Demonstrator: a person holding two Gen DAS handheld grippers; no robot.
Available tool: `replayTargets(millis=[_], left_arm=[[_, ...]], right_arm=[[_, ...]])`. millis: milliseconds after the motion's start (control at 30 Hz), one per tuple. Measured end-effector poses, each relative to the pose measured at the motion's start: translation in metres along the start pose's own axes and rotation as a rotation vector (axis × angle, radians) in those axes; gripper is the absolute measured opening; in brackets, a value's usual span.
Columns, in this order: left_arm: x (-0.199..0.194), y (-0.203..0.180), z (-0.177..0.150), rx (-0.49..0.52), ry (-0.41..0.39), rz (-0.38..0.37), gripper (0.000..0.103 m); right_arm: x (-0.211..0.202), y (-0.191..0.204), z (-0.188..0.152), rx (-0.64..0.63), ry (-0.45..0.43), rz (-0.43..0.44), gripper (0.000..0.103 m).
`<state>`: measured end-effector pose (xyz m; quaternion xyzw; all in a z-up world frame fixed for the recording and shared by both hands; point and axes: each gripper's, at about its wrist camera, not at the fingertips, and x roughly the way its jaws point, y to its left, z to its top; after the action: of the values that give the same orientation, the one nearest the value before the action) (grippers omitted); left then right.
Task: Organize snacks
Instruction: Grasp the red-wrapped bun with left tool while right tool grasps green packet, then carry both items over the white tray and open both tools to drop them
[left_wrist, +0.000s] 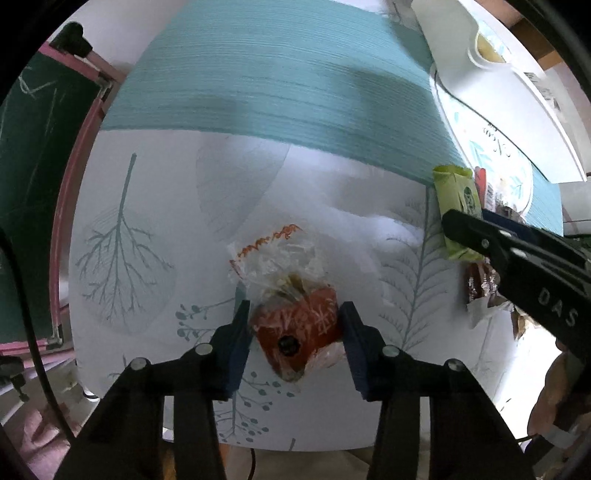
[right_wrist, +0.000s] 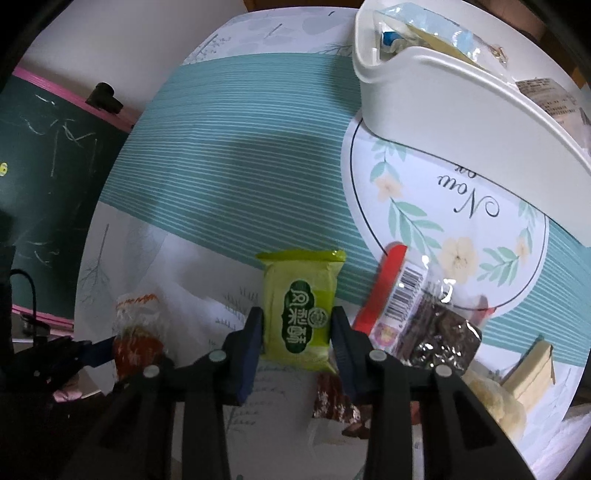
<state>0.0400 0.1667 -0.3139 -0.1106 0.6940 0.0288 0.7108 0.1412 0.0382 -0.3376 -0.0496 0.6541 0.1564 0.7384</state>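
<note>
My left gripper (left_wrist: 294, 325) is shut on a snack in a clear and orange-red wrapper (left_wrist: 295, 325), held over the leaf-print tablecloth (left_wrist: 147, 258). My right gripper (right_wrist: 297, 328) is shut on a green pineapple-cake packet (right_wrist: 299, 306). In the left wrist view that green packet (left_wrist: 456, 206) and the right gripper's black arm (left_wrist: 517, 266) show at the right. In the right wrist view the orange-red snack (right_wrist: 136, 339) shows at the lower left between blue pads.
A white container (right_wrist: 461, 110) with packets in it stands at the back right on a round floral mat (right_wrist: 424, 206). Loose snacks lie at the right: a red barcode packet (right_wrist: 395, 295), a foil-wrapped brown one (right_wrist: 443, 339), a small brown one (right_wrist: 332, 402). A chalkboard (right_wrist: 48, 166) stands left.
</note>
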Motion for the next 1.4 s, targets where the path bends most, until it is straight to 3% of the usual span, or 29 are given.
replayTargets(millis=[300,600,967,1400], left_arm=[[-0.048,-0.043,0.011,0.115,-0.133,0.069,0.044],[-0.106,-0.096,0.044,0.242,-0.273,0.049,0.044],[-0.165,-0.173,0.092,0.36,-0.411,0.005,0.044],[-0.22,-0.224,0.151,0.375,-0.549,0.014,0.044]], right_arm=[[-0.046,-0.017,-0.01,0.019,-0.087,0.068,0.037],[-0.108,-0.056,-0.019,0.09,-0.219,0.1,0.037],[-0.185,-0.105,-0.011,0.179,-0.403,0.05,0.037],[-0.271,-0.145,0.025,0.227,-0.661,-0.032,0.037]])
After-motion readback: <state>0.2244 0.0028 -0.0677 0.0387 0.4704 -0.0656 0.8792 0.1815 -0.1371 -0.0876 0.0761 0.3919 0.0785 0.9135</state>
